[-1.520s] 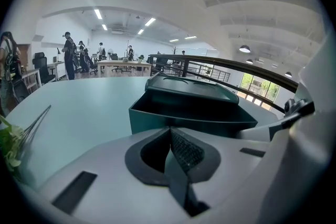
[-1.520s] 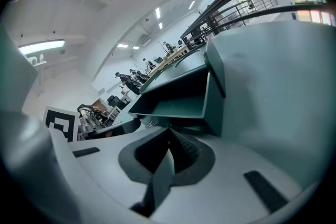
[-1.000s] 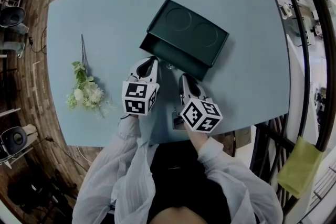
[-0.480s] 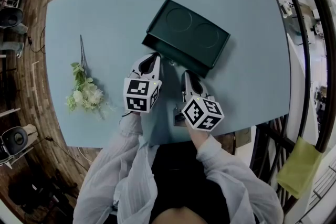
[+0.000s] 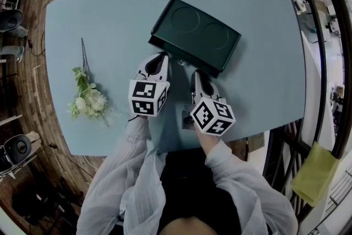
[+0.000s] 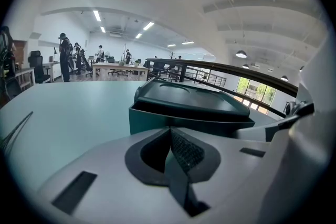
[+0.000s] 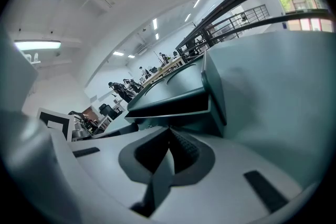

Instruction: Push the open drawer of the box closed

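A dark green box (image 5: 197,33) with two round dents in its lid lies on the light blue table (image 5: 110,8). Its drawer front (image 5: 187,61), with a small knob, faces me and stands out only slightly from the box. My left gripper (image 5: 161,58) is shut, its tip at the drawer front's left end. My right gripper (image 5: 196,75) is also shut, its tip against the drawer front's right part. In the left gripper view the box (image 6: 189,105) fills the space just past my closed left gripper (image 6: 170,131). In the right gripper view the drawer (image 7: 197,118) sits right ahead of my closed right gripper (image 7: 169,131).
A sprig of white flowers with a long stem (image 5: 88,96) lies at the table's left. A small grey object (image 5: 186,119) sits near the table's front edge between my arms. A dark railing (image 5: 324,63) runs along the right, with a yellow-green cloth (image 5: 313,173) beyond it.
Both grippers have moved forward against the drawer front. The drawer has slid further into the box, so less of it sticks out than a second ago.
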`<control>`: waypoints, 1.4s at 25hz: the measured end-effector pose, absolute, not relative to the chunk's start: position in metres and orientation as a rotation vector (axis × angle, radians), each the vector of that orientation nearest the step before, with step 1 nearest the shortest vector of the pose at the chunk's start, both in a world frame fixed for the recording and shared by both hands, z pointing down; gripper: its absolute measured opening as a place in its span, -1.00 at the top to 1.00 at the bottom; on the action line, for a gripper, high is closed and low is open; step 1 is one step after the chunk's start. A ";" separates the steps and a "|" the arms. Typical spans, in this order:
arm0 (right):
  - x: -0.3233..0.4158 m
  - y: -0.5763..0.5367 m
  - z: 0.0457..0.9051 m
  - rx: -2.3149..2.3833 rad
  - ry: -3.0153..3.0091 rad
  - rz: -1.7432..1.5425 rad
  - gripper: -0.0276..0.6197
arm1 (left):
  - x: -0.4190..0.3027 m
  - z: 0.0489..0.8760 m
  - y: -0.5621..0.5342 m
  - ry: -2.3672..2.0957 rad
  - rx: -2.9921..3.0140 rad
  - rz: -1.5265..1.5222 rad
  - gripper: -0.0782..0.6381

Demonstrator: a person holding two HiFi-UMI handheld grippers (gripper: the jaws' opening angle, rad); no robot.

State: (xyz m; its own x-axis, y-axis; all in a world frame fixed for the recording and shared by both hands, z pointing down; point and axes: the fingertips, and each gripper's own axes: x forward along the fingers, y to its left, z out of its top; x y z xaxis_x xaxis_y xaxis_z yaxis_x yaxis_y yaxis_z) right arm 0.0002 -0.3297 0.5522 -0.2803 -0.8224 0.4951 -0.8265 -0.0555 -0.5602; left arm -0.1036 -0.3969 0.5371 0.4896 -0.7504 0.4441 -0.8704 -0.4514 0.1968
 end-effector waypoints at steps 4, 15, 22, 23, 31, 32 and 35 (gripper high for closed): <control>0.002 -0.333 0.553 1.897 -2.149 1.296 0.90 | -0.102 0.538 -0.400 -1.340 2.344 0.409 0.73; 0.006 -0.342 0.553 1.911 -2.142 1.303 0.90 | -0.098 0.538 -0.409 -1.343 2.345 0.397 0.73; 0.009 -0.349 0.553 1.925 -2.134 1.311 0.90 | -0.094 0.538 -0.417 -1.338 2.357 0.408 0.73; 0.009 -0.349 0.553 1.923 -2.135 1.314 0.90 | -0.094 0.538 -0.417 -1.339 2.357 0.405 0.73; 0.009 -0.352 0.554 1.920 -2.133 1.336 0.90 | -0.093 0.538 -0.419 -1.336 2.364 0.429 0.73; 0.010 -0.351 0.554 1.917 -2.134 1.350 0.90 | -0.093 0.539 -0.418 -1.338 2.366 0.440 0.73; 0.012 -0.350 0.555 1.914 -2.129 1.386 0.90 | -0.098 0.539 -0.414 -1.357 2.357 0.466 0.73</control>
State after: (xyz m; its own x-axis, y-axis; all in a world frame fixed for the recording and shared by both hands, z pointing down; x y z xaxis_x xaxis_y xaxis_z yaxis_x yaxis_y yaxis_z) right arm 0.0115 -0.3497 0.5552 -0.2754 -0.8223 0.4979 -0.7881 -0.1035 -0.6067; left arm -0.0979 -0.4139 0.5387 0.4789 -0.7467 0.4615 -0.8728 -0.4615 0.1591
